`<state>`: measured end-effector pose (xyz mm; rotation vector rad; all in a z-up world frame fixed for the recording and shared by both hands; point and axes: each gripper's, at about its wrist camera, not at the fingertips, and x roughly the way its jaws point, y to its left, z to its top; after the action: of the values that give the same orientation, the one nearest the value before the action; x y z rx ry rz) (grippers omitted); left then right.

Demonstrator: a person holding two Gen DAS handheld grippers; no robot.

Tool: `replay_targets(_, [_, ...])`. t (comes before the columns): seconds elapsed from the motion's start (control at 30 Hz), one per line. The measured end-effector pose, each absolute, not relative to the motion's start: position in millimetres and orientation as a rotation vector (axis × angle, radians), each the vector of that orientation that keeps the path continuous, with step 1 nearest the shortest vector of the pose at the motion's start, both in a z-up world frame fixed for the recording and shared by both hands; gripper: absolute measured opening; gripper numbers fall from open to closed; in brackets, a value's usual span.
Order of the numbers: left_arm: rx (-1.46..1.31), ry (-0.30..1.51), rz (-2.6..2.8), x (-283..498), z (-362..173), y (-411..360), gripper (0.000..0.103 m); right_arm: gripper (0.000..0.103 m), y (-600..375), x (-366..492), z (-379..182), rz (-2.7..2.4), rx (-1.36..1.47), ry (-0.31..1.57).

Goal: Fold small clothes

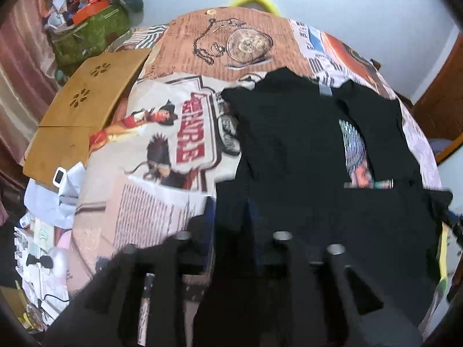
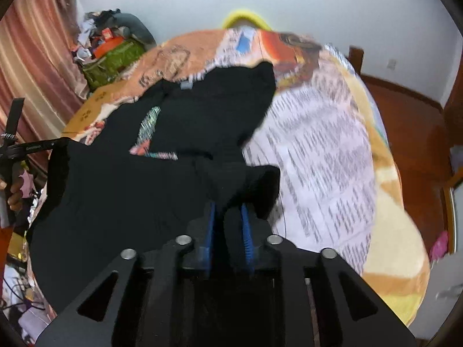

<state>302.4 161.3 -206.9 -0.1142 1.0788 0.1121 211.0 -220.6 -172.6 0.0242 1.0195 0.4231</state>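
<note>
A black T-shirt [image 1: 289, 133] with a colourful print lies spread on the bed's printed blanket [image 1: 173, 133], with its near hem lifted and folded towards the collar. My left gripper [image 1: 231, 219] is over the shirt's lower left edge. Its dark, blurred fingers stand well apart, with cloth between them. In the right wrist view the T-shirt [image 2: 202, 121] runs up from my right gripper [image 2: 228, 217]. That gripper's blue pads press on a bunched fold of the hem. A hand [image 2: 14, 193] at the left edge of that view holds the other tool, next to the raised left corner of the cloth.
A wooden lap board [image 1: 86, 101] lies on the bed's left side, with a green bag and piled clutter [image 1: 86, 34] behind it. Pink curtains [image 2: 26, 57] hang on the left. A wooden bed frame [image 2: 405, 110] curves round the right. Small items litter the left floor [image 1: 43, 254].
</note>
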Motion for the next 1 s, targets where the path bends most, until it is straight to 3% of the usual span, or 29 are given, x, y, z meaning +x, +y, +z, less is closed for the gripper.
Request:
replay_targets(0.07, [-0.085,1.071,0.115,286,-207,163,0.051,0.021,-228,207,-172,0.417,0.026,1.026])
replay_targets(0.2, [-0.112,1.092,0.109,255,-210,173,0.052,0.024,-247,194,-167,0.406,0.053,1.035])
replay_targets(0.33, [-0.184,1.119,0.113,220,-218,188,0.052,0.038,-261,175,-164,0.385,0.063,1.026])
replay_targets(0.83, [-0.270,1.189,0.011,154,-239,173,0.053,0.038,-259,133,-198,0.369,-0.033,1.153])
replay_targets(0.93, [-0.245,1.176,0.000,150,-240,164,0.039,0.038,-262,134,-206,0.358,0.000,1.163])
replay_targets(1.0, [-0.250,1.168,-0.011,149,-239,160,0.021,0.038,-265,136,-210,0.361,0.033,1.171])
